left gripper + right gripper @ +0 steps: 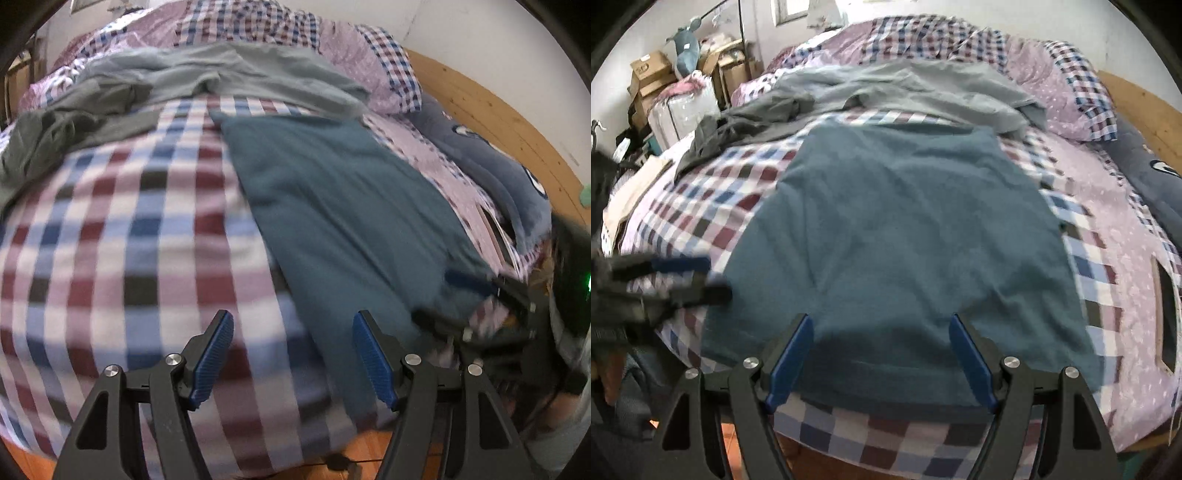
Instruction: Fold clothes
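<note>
Both hand-held grippers, left (293,356) and right (881,360), spread apart, empty; teal garment (901,236) flat on bed (1108,236), long axis toward pillows, near hem motion-blurred

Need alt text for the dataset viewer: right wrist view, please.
Open right gripper with blue-padded fingers hovers over the near edge of a teal garment spread flat on a checked bedspread. Crumpled grey clothes lie beyond it, and the left gripper shows blurred at the left edge.
</note>
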Tool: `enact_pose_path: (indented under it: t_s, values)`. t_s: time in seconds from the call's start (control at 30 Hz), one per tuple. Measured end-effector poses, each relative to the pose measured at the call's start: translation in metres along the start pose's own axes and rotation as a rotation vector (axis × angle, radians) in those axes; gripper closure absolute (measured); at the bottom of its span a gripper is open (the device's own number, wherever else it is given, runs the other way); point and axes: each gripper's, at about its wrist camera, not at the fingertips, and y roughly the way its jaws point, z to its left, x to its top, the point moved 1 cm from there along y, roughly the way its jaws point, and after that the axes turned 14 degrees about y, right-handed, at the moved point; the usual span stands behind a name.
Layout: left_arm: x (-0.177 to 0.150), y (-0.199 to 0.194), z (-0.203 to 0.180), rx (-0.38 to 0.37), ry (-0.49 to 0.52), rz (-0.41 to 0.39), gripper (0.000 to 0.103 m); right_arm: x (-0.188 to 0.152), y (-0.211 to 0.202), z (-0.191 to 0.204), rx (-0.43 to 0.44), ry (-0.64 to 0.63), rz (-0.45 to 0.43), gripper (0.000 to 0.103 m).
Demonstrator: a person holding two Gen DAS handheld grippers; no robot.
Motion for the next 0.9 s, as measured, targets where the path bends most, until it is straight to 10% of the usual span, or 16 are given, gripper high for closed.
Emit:
enact_pose_path:
  t_s: [0.17,0.43,0.63,0.9]
  values:
    - [-0.011,0.003,-0.014,-0.114,-0.032,0.019,0.032,0.006,-0.025,-0.018,-0.002,0.077,-0.082,0.024]
    - [-0.035,0.024,0.025,-0.485,-0.47,0.012,0.032,0.01,-0.05,-0.043,0.028,0.156,-0.158,0.023]
    - [-0.046,0.037,0.028,-0.641,-0.62,0.019,0.033,0.004,-0.051,-0.031,0.032,0.071,-0.169,0.023]
    - [-0.049,0.044,0.023,-0.687,-0.635,0.065,0.075,-0.012,-0.056,0.003,0.038,-0.118,-0.215,0.023]
